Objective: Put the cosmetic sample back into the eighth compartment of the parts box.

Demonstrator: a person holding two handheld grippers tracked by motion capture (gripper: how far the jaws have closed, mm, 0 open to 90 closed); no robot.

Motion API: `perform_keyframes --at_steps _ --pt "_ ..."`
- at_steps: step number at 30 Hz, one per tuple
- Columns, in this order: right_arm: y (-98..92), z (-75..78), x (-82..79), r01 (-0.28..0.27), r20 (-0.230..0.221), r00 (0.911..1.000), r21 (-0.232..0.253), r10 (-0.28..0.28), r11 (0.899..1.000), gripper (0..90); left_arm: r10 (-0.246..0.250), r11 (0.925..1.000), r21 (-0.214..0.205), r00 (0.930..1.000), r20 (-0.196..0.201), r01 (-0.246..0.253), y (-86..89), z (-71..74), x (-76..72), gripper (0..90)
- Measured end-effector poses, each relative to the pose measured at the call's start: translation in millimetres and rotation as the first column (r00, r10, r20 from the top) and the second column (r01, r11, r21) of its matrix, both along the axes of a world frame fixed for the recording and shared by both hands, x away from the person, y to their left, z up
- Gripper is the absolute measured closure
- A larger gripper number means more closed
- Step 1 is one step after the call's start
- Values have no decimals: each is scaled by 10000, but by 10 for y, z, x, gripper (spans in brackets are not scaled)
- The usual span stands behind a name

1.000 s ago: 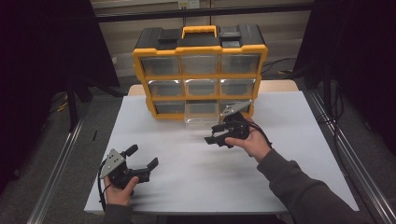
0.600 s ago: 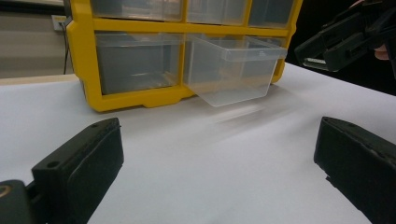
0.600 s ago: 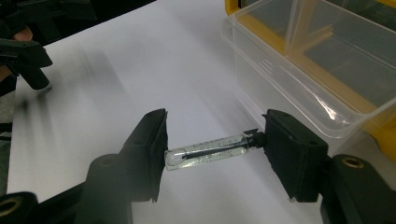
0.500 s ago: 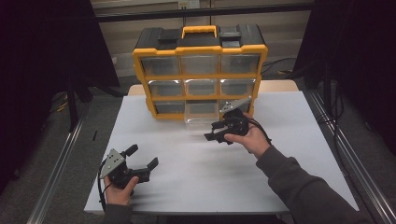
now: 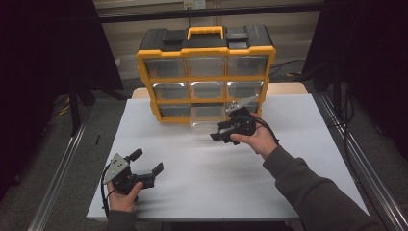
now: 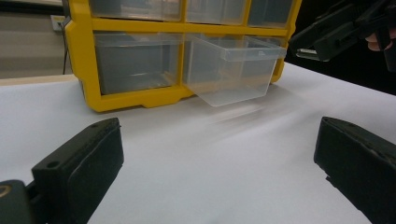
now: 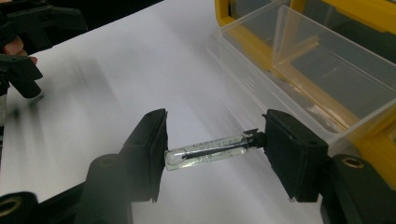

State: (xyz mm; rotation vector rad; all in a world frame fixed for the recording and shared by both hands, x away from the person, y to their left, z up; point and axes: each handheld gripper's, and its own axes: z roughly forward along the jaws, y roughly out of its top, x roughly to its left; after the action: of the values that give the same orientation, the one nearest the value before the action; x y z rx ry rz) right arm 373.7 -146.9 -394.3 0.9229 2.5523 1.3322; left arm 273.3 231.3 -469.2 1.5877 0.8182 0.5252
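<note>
Right gripper (image 7: 212, 151): clamped endwise on a small clear glass vial (image 7: 208, 150), one pad on its rounded bottom, the other on its dark cap.
Vial: lies crosswise between the jaws, lifted off the white table (image 5: 202, 183), just beside the pulled-out drawer (image 7: 327, 88). There is faint lettering on the glass that I cannot read from here.
Drawer: clear plastic, drawn out of the bottom row of the yellow organiser (image 5: 207, 72), tipped slightly down at the front; it looks empty.
Left gripper (image 5: 144, 163): jaws spread wide with nothing in them, resting low near the table's near edge, well apart from the drawer.
Step in hand: I judge the vial is on its way into the open drawer.
Doing it well: bring the vial over the drawer's middle, lower it below the rim, then ease the jaws apart so the glass settles on the drawer floor instead of dropping.
Risk: an endwise grip on smooth glass can slip, so keep it level.
</note>
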Motion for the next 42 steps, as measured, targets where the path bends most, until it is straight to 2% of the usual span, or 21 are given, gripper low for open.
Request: perform_keyframes --at_steps 42 --pt "34 132 193 460 263 9986 -111 -457 9989 401 1 10000 -13 10000 3 -1 0 0 1 14"
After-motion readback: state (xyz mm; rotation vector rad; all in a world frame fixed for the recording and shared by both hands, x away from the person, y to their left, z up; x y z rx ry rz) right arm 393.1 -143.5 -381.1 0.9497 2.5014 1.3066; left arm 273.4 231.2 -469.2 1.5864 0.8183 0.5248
